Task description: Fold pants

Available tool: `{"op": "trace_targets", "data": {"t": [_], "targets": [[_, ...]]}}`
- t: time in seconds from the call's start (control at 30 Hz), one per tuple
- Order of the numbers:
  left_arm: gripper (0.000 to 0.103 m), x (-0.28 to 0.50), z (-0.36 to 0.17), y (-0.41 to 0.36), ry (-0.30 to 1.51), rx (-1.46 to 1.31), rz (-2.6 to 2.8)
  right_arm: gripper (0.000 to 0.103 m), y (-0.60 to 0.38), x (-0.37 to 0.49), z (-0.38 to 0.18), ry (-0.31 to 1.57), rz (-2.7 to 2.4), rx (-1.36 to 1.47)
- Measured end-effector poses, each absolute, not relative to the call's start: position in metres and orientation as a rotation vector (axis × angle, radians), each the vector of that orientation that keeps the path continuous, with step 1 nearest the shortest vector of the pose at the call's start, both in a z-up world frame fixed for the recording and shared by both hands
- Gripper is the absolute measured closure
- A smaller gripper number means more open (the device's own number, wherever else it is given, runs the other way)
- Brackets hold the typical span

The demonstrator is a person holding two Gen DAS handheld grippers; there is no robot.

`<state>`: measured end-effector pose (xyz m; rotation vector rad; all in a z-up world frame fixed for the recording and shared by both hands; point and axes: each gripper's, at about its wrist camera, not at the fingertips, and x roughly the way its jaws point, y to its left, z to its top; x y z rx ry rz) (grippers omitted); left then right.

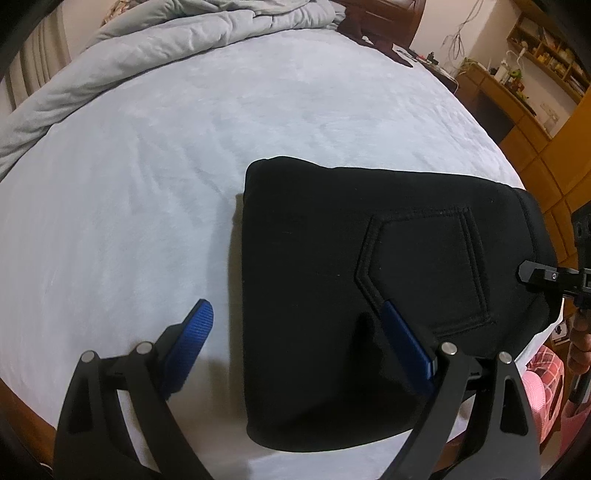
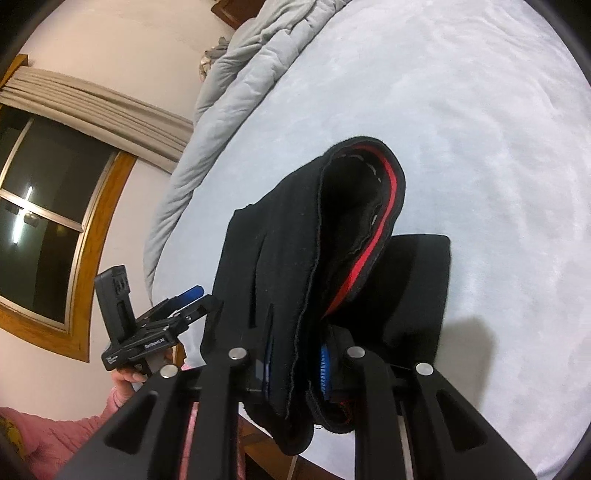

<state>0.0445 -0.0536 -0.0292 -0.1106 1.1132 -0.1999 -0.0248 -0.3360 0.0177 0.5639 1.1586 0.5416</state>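
Gripping the waistband end of the black pants [image 2: 295,280], the right tool [image 2: 295,369] sits clenched on the cloth: both blue pads [image 2: 325,369] are half buried in fabric, w/ the red-lined waistband bulging up just ahead of them. That end is lifted off the bed [image 2: 461,110]; the rest of the pants lies folded flat underneath, on the pale bed cover.

Left tool [image 1: 295,325] is released, jaws spread wide, nothing between them. Its left finger [image 1: 194,332] hangs over bare bed cover, its right finger [image 1: 402,339] is over the pants near the back pocket [image 1: 424,266]; can't tell if that pad touches the fabric. From this view the pants form a compact black block near the bed's near edge, pocket stitching facing up, right tool's tip at the block's right edge.

A hand [image 2: 127,376] w/ a pink sleeve [image 2: 70,439] holds the left tool, seen at lower left in the right wrist view.

Further off, the bed cover runs bare up to a rumpled grey quilt [image 1: 177,33] bunched along the far side. Beyond that: a wood-framed window [image 2: 48,229] w/ a beige curtain on the wall, dark outside, and wooden shelving [image 1: 535,62] w/ small items at the far right of the left wrist view.
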Motion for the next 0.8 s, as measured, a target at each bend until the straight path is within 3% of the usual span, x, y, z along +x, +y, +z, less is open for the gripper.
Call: {"op": "trace_targets", "data": {"t": [0.5,0.63,0.8], "targets": [[0.011,0.057,-0.057,-0.062,1.165,-0.021,-0.156,0.081,-0.333,-0.018,-0.057,1.273,0.447,0.57],[0.009,0.058,-0.062,-0.057,1.171,-0.061,-0.15,0.064,-0.332,-0.022,-0.042,1.265,0.442,0.523],[0.009,0.061,-0.042,-0.049,1.127,-0.069,-0.144,0.062,-0.337,-0.025,0.017,1.124,0.37,0.356]]}}
